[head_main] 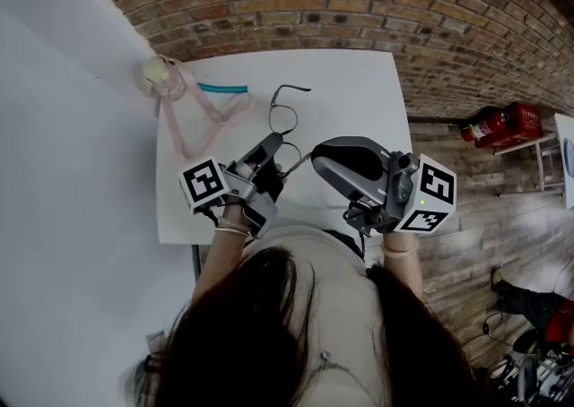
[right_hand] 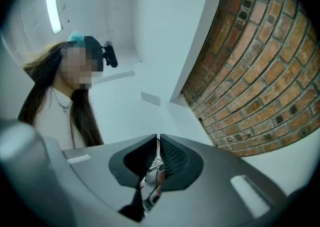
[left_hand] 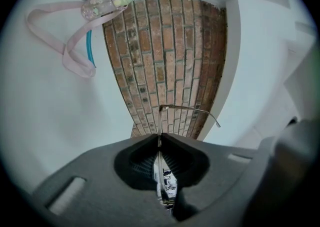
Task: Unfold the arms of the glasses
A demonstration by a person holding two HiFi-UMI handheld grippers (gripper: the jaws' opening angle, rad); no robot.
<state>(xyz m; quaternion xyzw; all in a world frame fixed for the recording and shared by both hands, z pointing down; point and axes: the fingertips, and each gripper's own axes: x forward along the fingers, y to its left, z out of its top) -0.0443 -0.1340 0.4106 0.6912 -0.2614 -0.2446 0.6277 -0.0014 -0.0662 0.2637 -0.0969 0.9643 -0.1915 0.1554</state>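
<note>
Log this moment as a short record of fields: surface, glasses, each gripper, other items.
surface: white table
glasses: over the table, one arm sticking out sideways
left gripper: shut on the glasses frame
right gripper: jaws almost together, hold unclear
other items: pink strap, teal stick, far left of table

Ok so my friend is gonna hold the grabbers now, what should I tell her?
Left gripper: shut on the thin frame of the glasses, over the white table.
Right gripper: shut, nothing seen in it, pointing up at the person.
Done: one arm sticks out sideways from the frame.
Left: the other arm can't be made out, so check it and open it if folded.
</note>
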